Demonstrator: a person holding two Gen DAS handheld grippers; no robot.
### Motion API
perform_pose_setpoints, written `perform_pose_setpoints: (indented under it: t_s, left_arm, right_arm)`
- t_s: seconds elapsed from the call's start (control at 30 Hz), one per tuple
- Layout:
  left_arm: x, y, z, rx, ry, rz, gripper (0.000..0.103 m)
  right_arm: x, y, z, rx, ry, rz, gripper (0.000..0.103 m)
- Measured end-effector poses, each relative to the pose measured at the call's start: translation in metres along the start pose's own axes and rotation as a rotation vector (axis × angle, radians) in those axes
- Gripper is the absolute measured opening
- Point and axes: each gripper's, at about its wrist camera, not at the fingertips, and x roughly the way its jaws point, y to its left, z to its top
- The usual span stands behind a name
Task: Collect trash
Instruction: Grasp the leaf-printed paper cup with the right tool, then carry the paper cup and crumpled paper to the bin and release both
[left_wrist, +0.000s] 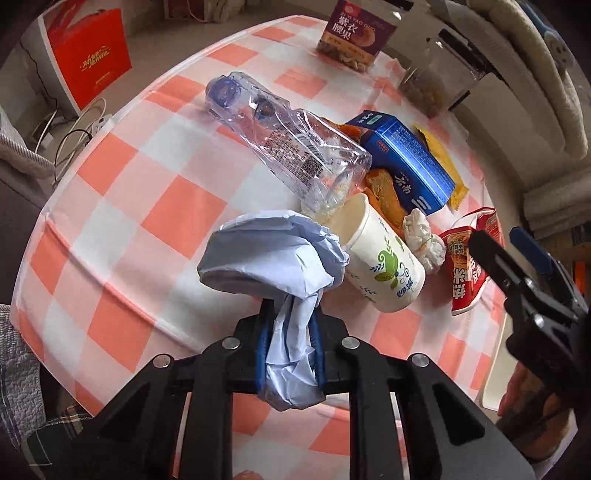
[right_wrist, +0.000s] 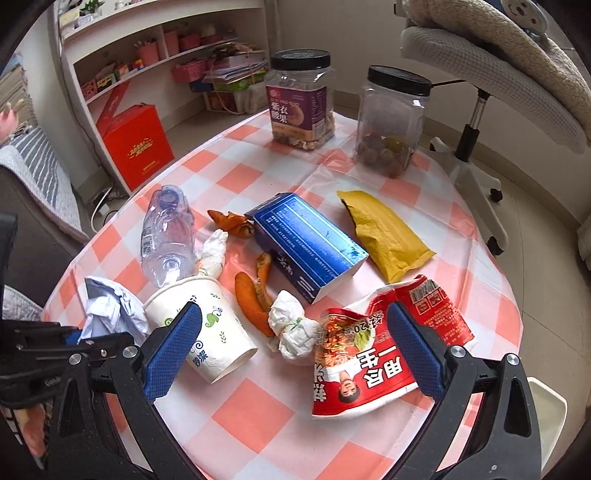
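Mid-collection on a checked counter, first pick secured, second in approach.

Left tool: clamped on a crumpled pale-blue paper wad, pinched between the blue pads at the near edge of the counter, just beside a tipped paper cup. Whether clear of the cloth or resting on it: cannot tell.

Right tool: jaws wide apart, nothing between the pads, aimed down over the torn red snack wrapper and a knotted white tissue; wrapper lying flat on the cloth, one pad over its right edge, no contact evident.

Remaining litter, clustered mid-counter: crushed clear bottle, orange peel, blue carton, yellow pouch. Two lidded jars at the far side, likely not trash.

Step judged: gathering, early, most pieces untouched. No bin in view.

Next move, as judged: lower the right tool to straddle the wrapper at a raised crease, then close; flat foil liable to slide or slip from the pads, so a bunched fold preferable. Left load to be carried off without brushing the cup.
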Motion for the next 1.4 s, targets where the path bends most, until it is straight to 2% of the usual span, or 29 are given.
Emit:
perform_pose_setpoints:
  t_s: [0.17,0.33,0.53,0.57,0.6,0.63,0.83,1.0,1.4]
  left_arm:
    - [-0.042,0.017,0.019,-0.064,-0.126,-0.033,0.019]
    - [-0.069,0.021,0.036,-0.085,-0.209,-0.064,0.019]
    - [-0.073,0.024,0.041,-0.085,-0.222,-0.074,0.019]
    - [-0.073,0.025,0.041,-0.089,-0.216,-0.078,0.019]
    - [-0.072,0.026,0.041,-0.093,-0.210,-0.081,0.019]
    - [-0.072,0.028,0.041,-0.098,-0.206,-0.085,0.019]
    - [-0.079,0.037,0.045,-0.121,-0.227,-0.085,0.019]
    - [-0.082,0.037,0.045,-0.123,-0.246,-0.070,0.019]
    - [-0.079,0.011,0.045,-0.062,-0.266,-0.073,0.019]
  right_arm:
    - [0.009,0.040,-0.005,-0.167,0.022,0.055,0.096]
    - [0.035,0.081,-0.017,-0.330,0.099,0.049,0.096]
    - [0.068,0.097,-0.024,-0.330,0.181,0.065,0.094]
    - [0.071,0.096,-0.025,-0.310,0.193,0.088,0.080]
    - [0.075,0.095,-0.025,-0.293,0.216,0.106,0.059]
    - [0.077,0.095,-0.025,-0.281,0.228,0.109,0.059]
    - [0.061,0.093,-0.022,-0.234,0.182,0.124,0.056]
    - [0.034,0.082,-0.009,-0.162,0.093,0.127,0.056]
    - [-0.025,0.032,0.009,0.048,-0.100,0.079,0.056]
